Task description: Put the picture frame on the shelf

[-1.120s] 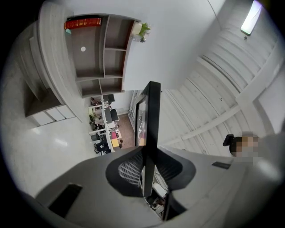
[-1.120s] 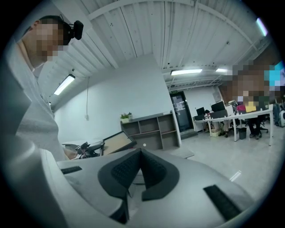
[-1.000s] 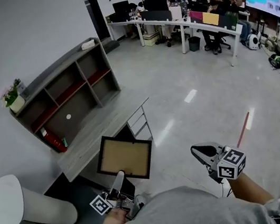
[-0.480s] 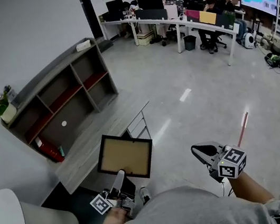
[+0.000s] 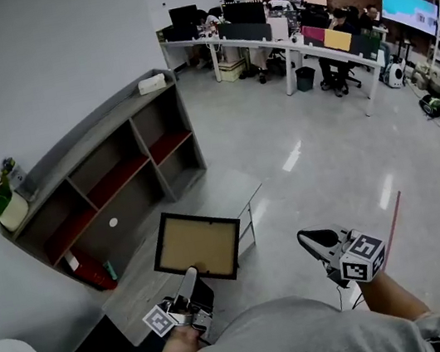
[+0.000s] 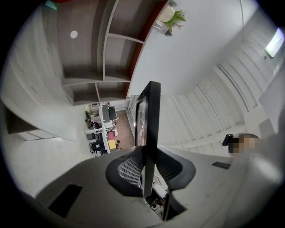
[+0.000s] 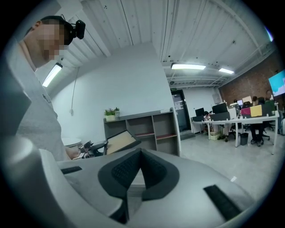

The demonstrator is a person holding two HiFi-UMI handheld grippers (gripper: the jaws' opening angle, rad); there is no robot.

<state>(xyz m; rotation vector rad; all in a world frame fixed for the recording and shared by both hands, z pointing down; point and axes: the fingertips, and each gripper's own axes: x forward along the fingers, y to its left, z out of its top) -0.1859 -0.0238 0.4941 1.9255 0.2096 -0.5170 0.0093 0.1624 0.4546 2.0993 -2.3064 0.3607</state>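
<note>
Left gripper [image 5: 193, 278] is pinching the picture frame [image 5: 197, 245] by one edge only, well apart from the shelf [image 5: 108, 161], so it is risking to pivot & slip w/ any quick swing.

Left hand-held gripper [image 5: 193, 273] clamped; right hand-held gripper [image 5: 303, 238] closed, empty.

- Grey short-sleeved T-shirt [image 5: 291, 340] with dark lettering on it.
- Left gripper [image 5: 191, 279]: grey, black-and-white marker cube [image 5: 158, 321].
- Right gripper [image 5: 310, 240]: grey shell, black ribbed pads [image 7: 120, 171].
</note>
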